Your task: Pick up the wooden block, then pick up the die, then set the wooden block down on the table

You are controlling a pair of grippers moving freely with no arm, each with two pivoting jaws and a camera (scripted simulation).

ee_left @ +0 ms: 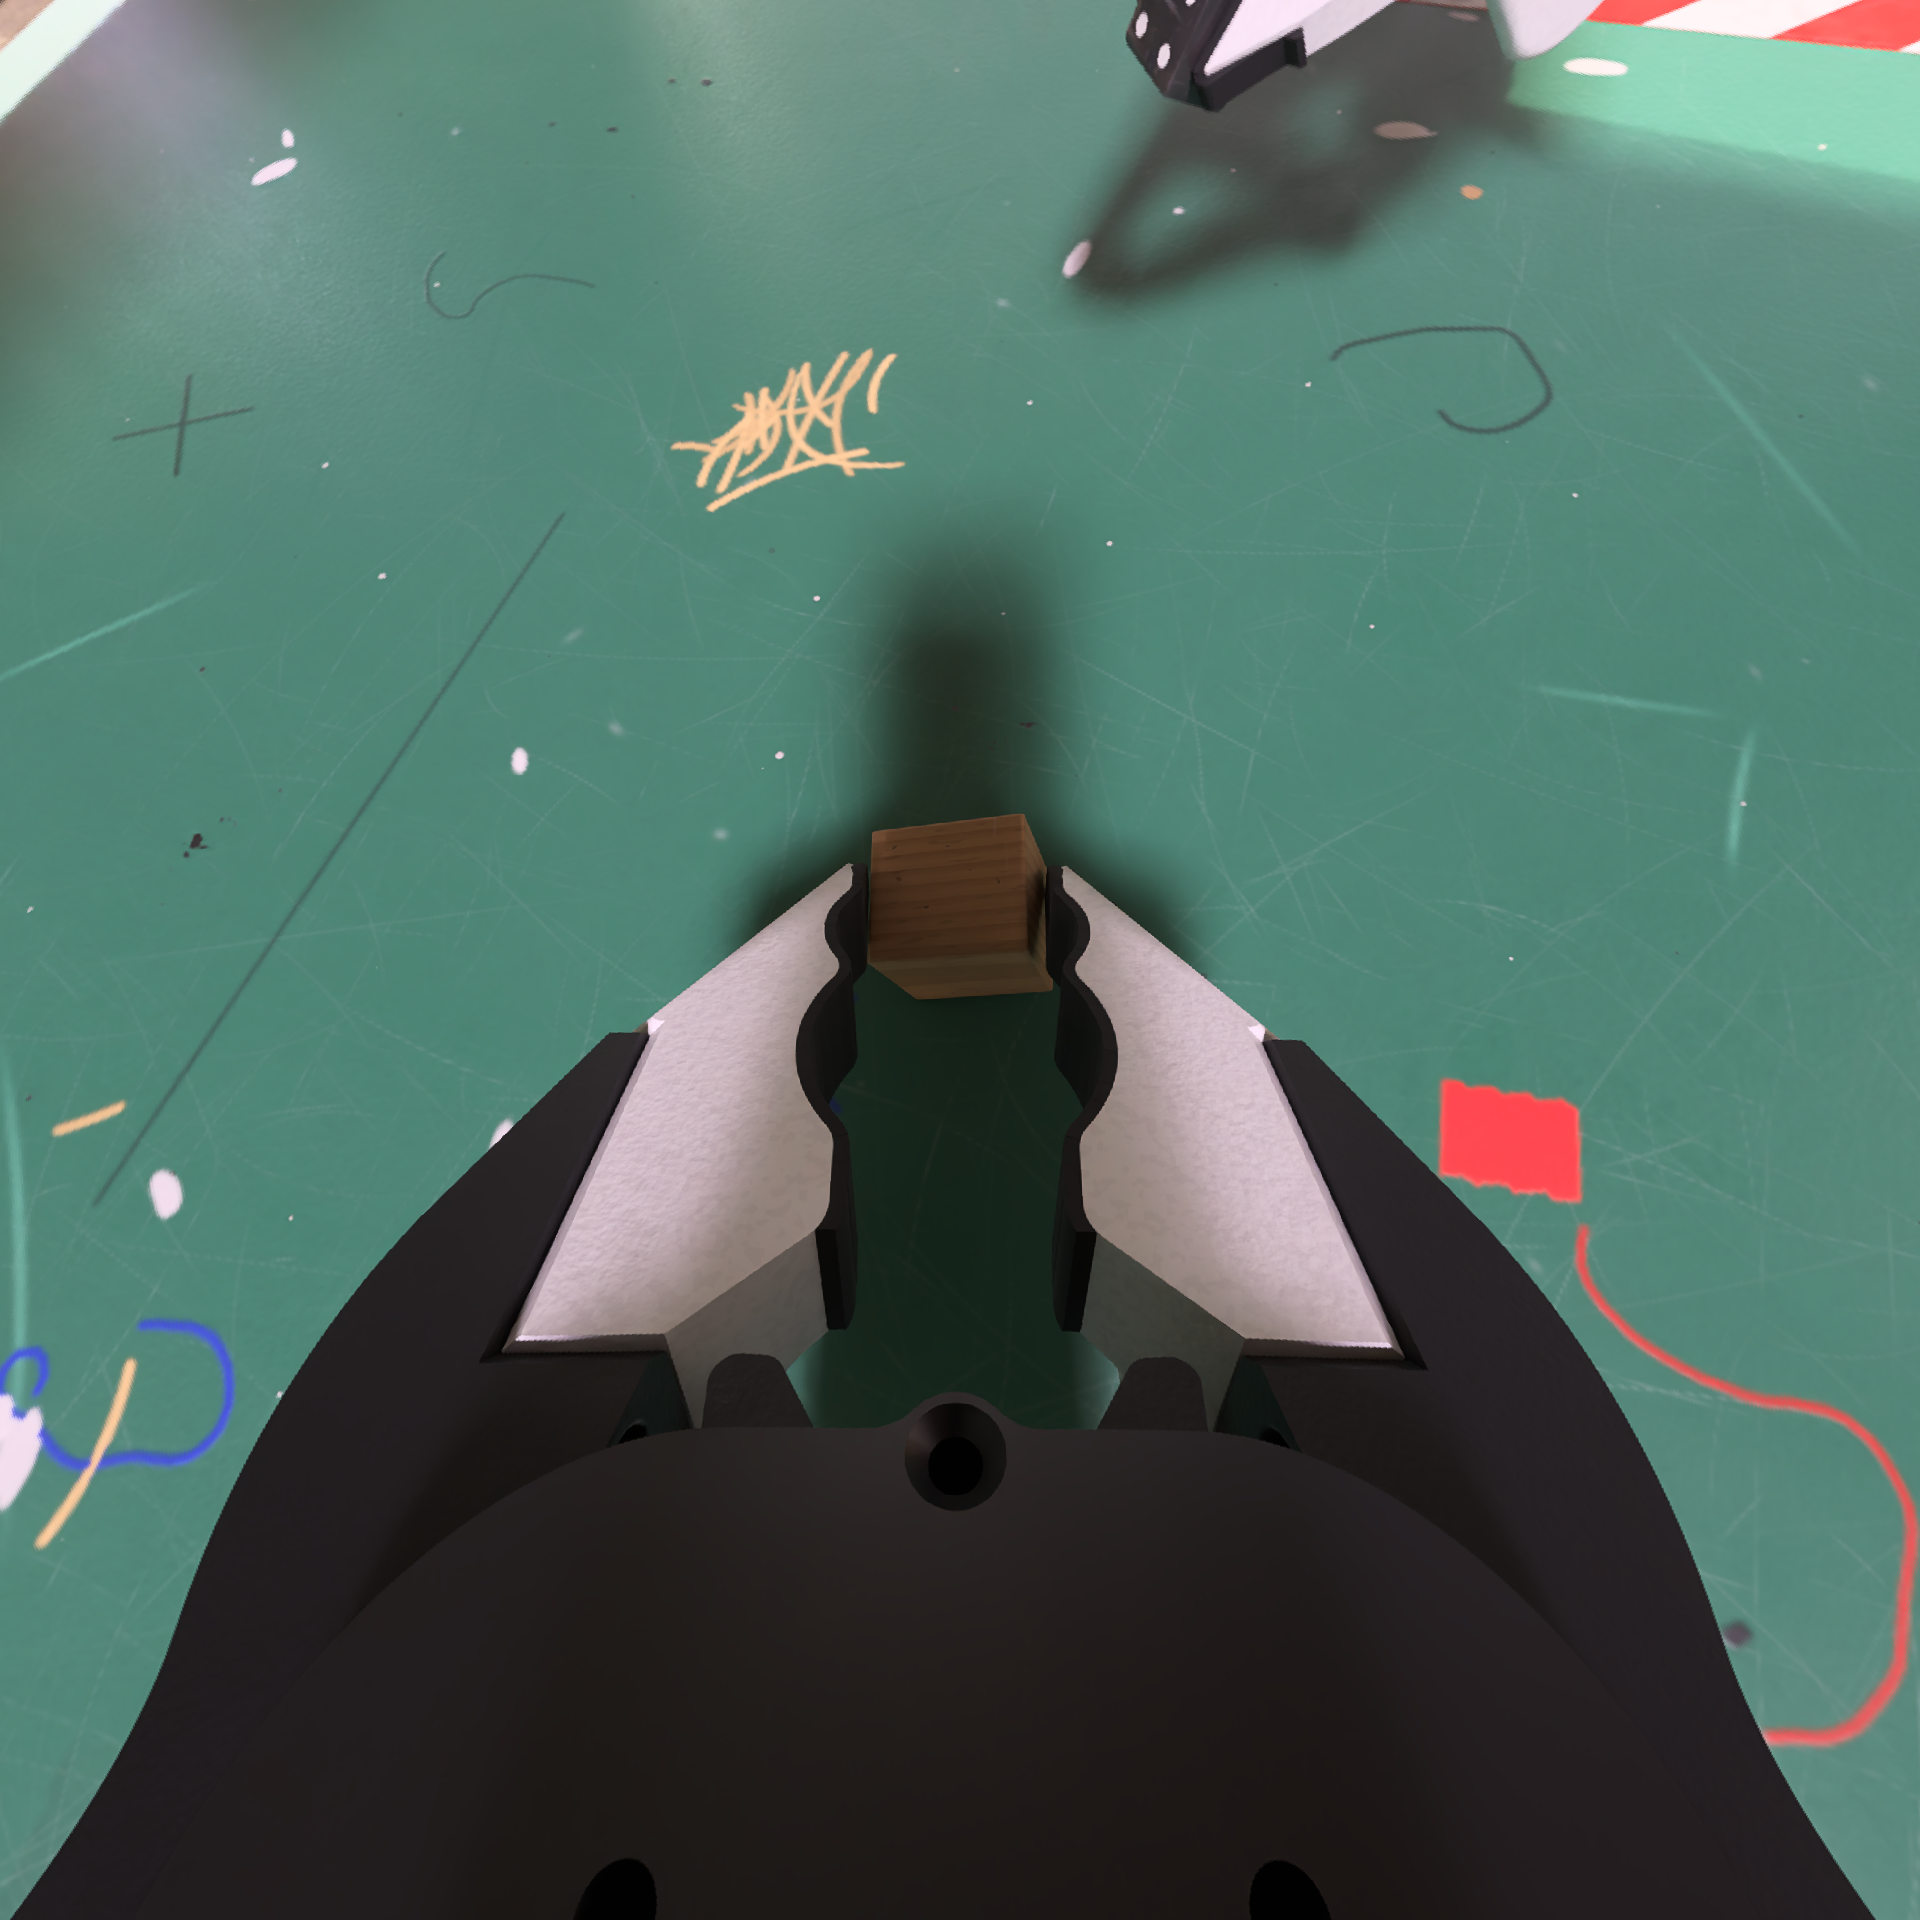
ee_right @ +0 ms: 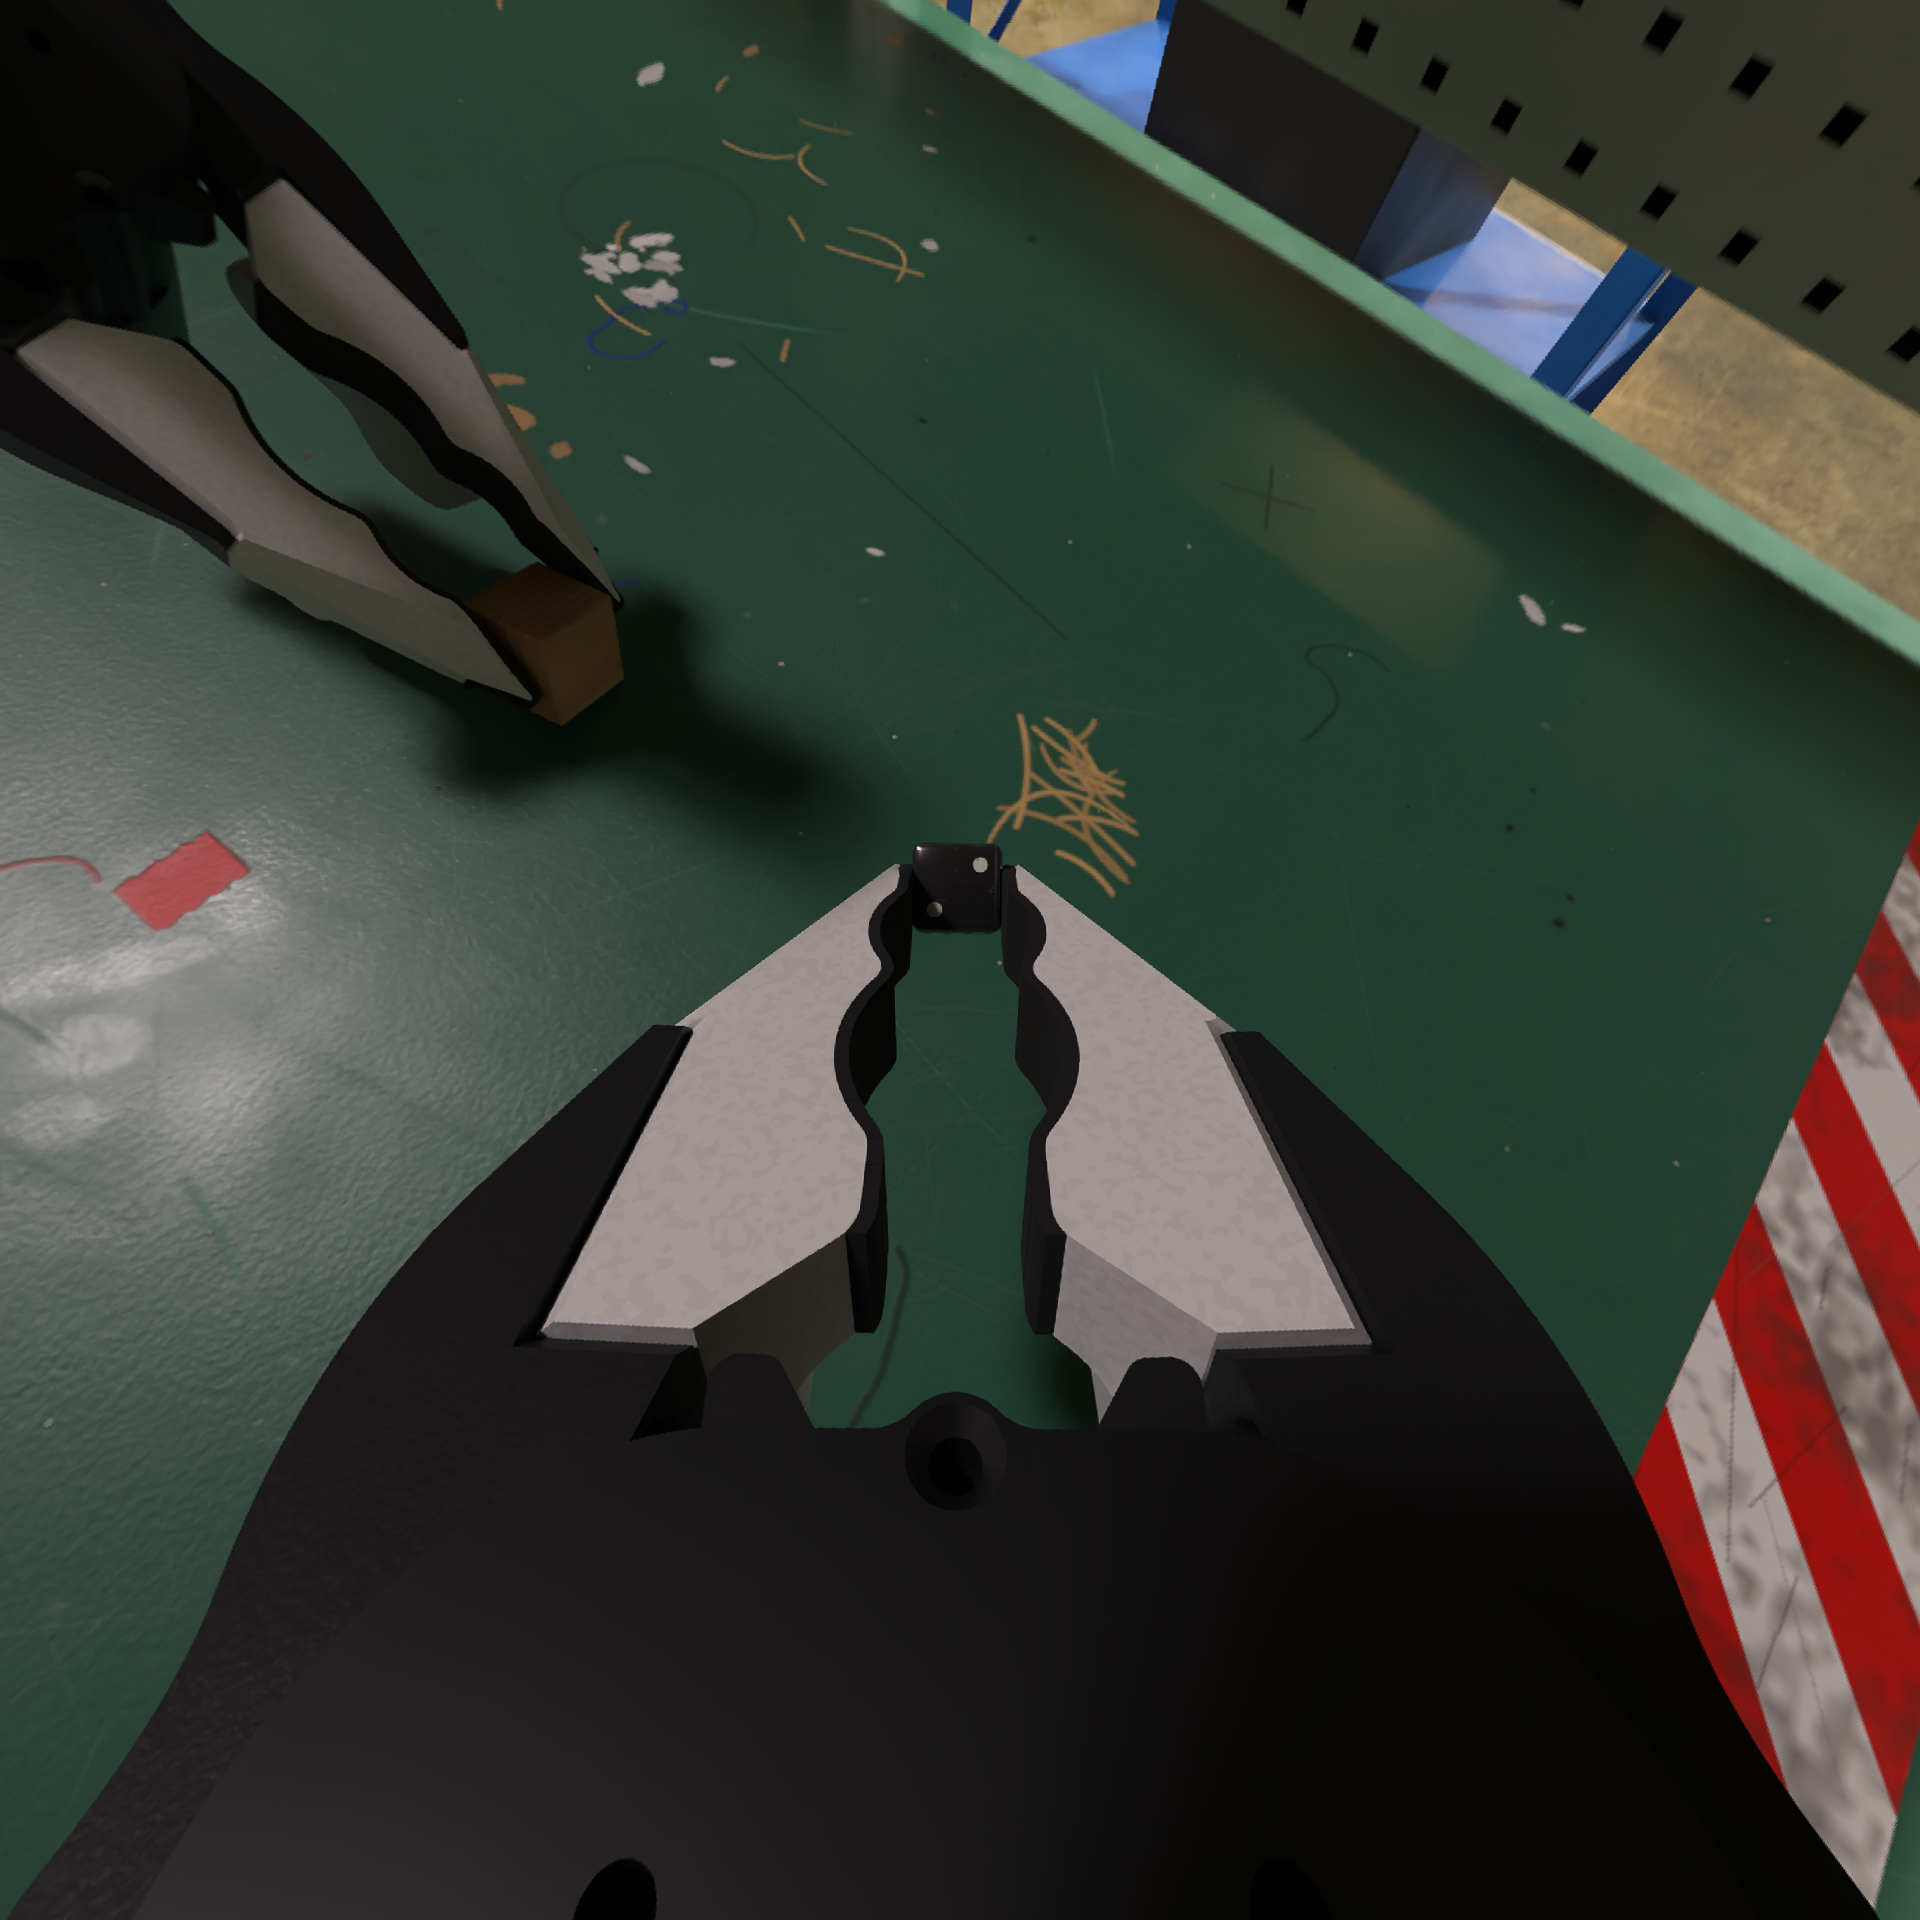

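1. Left wrist view is filled mostly by the green table (ee_left: pixel 1351 675), scuffed and scribbled, with a red patch (ee_left: pixel 1509 1140) at the right edge of the frame.
2. At the centre of that frame the left gripper (ee_left: pixel 956 914) is clamped on the wooden block (ee_left: pixel 954 909), its tips pressing two opposite side faces.
3. In the right wrist view, upper left, the block (ee_right: pixel 556 644) sits at table level; whether it touches the surface I cannot tell.
4. The block looks rigid, light and fairly grippy, so flat opposite faces are the sound place to hold it, and it should tolerate a plain set-down.
5. At the centre of the right wrist view the right gripper (ee_right: pixel 956 888) is closed on the black die (ee_right: pixel 956 885), held at the very fingertips.
6. The die looks hard, small and glossy, likely slippery.
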